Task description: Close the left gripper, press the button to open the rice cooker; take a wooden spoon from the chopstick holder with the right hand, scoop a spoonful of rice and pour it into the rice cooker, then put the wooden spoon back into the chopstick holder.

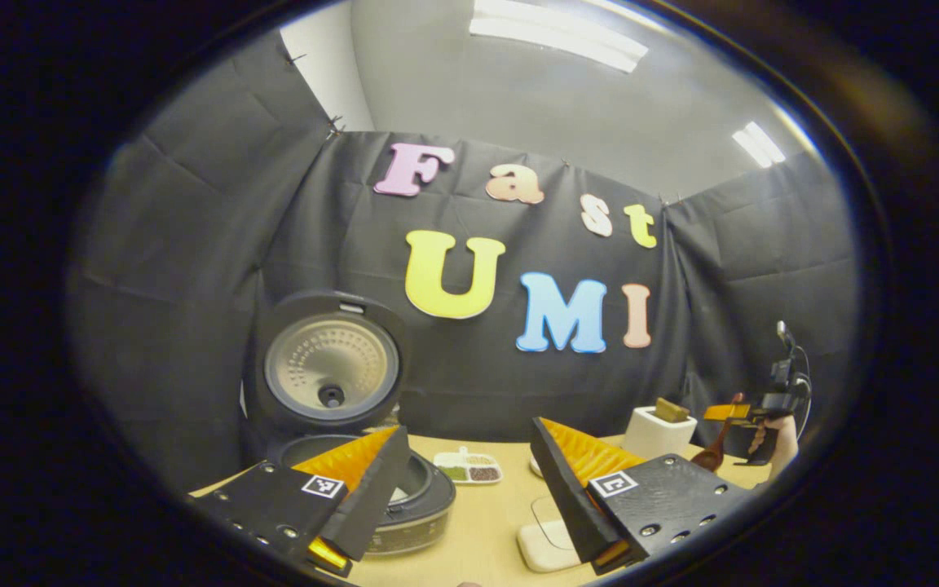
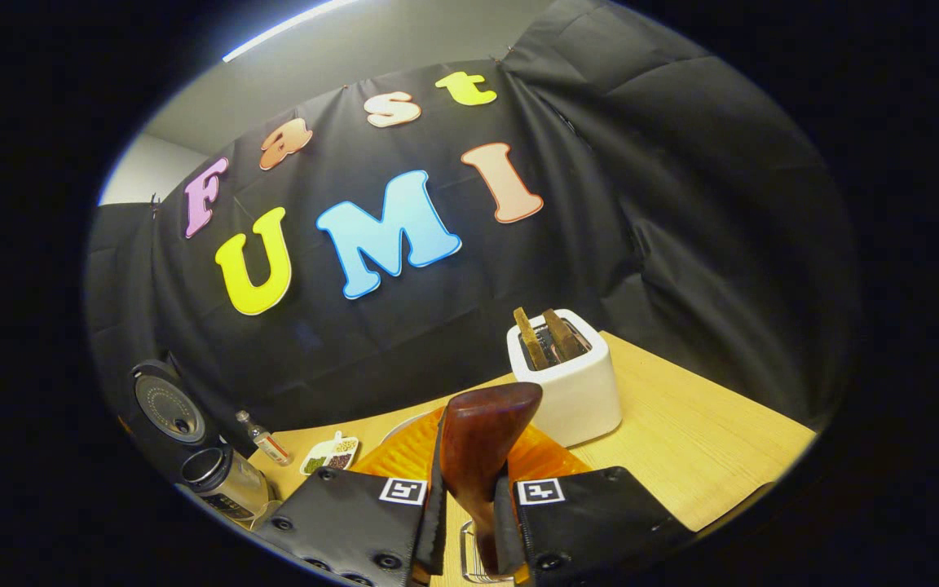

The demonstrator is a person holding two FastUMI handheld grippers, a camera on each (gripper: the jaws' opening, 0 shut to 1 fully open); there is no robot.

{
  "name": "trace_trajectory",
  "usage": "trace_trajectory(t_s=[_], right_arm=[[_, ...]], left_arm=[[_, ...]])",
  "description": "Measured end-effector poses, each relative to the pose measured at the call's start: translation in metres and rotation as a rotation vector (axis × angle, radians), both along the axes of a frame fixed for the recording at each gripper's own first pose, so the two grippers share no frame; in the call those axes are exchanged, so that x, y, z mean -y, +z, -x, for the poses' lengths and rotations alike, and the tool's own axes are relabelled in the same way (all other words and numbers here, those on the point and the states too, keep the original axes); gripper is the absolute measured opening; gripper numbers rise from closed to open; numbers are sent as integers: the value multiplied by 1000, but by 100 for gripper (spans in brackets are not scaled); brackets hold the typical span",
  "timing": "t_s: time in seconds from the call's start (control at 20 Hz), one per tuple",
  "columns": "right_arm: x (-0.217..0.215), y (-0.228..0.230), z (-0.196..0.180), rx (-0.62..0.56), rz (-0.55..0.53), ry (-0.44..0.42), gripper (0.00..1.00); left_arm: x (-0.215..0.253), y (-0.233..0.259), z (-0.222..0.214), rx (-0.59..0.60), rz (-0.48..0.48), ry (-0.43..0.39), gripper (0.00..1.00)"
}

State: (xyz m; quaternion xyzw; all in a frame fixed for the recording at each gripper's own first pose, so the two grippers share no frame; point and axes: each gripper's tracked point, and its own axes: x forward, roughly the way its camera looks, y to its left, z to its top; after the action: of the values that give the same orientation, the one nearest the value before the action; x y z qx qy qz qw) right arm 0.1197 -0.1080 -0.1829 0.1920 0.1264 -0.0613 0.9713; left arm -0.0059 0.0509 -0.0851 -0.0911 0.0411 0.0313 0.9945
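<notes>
Right tongs point(image 2: 469, 522) pinch the wooden spoon point(image 2: 482, 444) by its handle, its bowl sticking up in front of them, while the left tongs point(image 1: 469, 481) hang open near the rice cooker point(image 1: 355, 456). Its lid is up and the spoon is out of the chopstick holder point(image 2: 563, 383). Scooping rice, pouring it in and putting the spoon back look left to do.

Black cloth point(image 1: 192, 244) drapes the booth on three sides, creased and pinned along its top edge, and it hangs right down behind the pale wood-grain surface point(image 2: 681, 440). Above the cloth there's a plain grey ceiling point(image 1: 518, 98), with a long bright light panel point(image 1: 555, 37) glowing overhead and a second, smaller one point(image 1: 757, 144) off to the right. A strip of white wall point(image 1: 319, 69) peeks out above the cloth at upper left.
</notes>
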Motion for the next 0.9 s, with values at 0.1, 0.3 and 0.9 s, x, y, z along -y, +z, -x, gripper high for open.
trace_trajectory(t_s=[0.1,0.3,0.9], right_arm=[[-1,-15,-6,-29,0,5,27],[-2,-43,-8,-85,-33,5,26],[6,-26,21,-16,119,-18,71]], left_arm=[[-24,15,-15,16,-6,51,93],[-75,31,-58,-7,-42,136,92],[-194,73,-190,-45,-226,284,91]])
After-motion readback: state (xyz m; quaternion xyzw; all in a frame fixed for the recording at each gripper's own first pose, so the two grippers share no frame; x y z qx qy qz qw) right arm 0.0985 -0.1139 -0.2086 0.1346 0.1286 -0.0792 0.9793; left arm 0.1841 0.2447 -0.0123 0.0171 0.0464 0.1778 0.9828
